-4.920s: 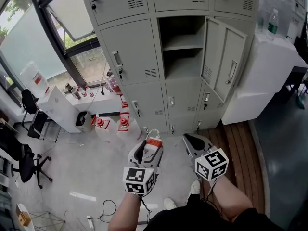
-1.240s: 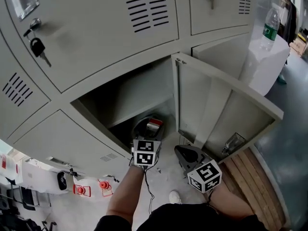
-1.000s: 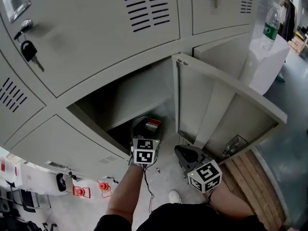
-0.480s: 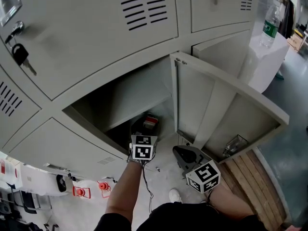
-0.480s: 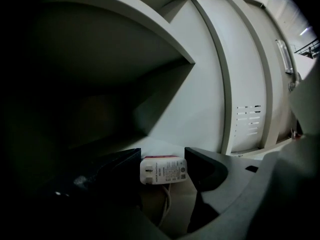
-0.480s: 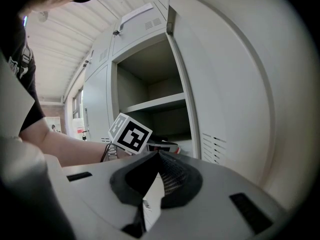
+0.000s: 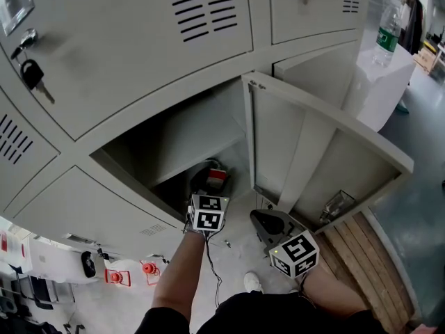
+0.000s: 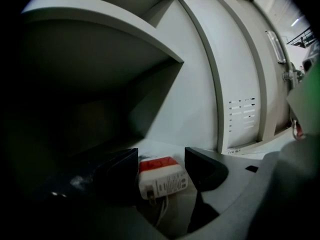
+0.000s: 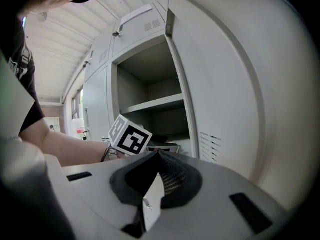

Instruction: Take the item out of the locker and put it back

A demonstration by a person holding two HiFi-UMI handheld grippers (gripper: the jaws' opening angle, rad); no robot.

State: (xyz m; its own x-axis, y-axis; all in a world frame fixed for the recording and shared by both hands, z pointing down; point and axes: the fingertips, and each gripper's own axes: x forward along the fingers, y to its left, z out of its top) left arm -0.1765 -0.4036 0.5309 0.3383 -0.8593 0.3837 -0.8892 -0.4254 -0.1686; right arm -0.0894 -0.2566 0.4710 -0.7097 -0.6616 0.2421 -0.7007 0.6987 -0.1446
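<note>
Item: a small white block-shaped plastic charger with a red end and a thin white cable (image 8: 161, 176) sits low in the open compartment of the tall pale-grey metal locker (image 7: 139, 61), just above or on the compartment floor; you cannot tell which from these views.
Left hand-held gripper (image 8: 161, 157): reached into that compartment, its 2 dark jaws nearly together, pressed to the charger's 2 long sides.
Right hand-held gripper (image 9: 159, 156): jaws closed tip to tip with nothing between them, hanging outside the locker at 4 o'clock from the left one in the head view.
Surroundings: the compartment's grey sheet-metal door (image 7: 313, 152) stands swung open at 3 o'clock from the opening; an inner grey metal shelf (image 8: 100, 19) lies at 11 o'clock above the charger.
Weight: judge it light, so 1 hand-held gripper is enough.
Stiffness: the shell looks hard and will not give; the cable is limp and trails from the near end at 6 o'clock.
Slip: smooth plastic sides may slide in the jaws, so keep your squeeze steady.
Hold: take it across the flat long sides, mid-body, as you have it; avoid the cable and the metal prongs.
Risk: the loose cable could snag on the locker's edge.
</note>
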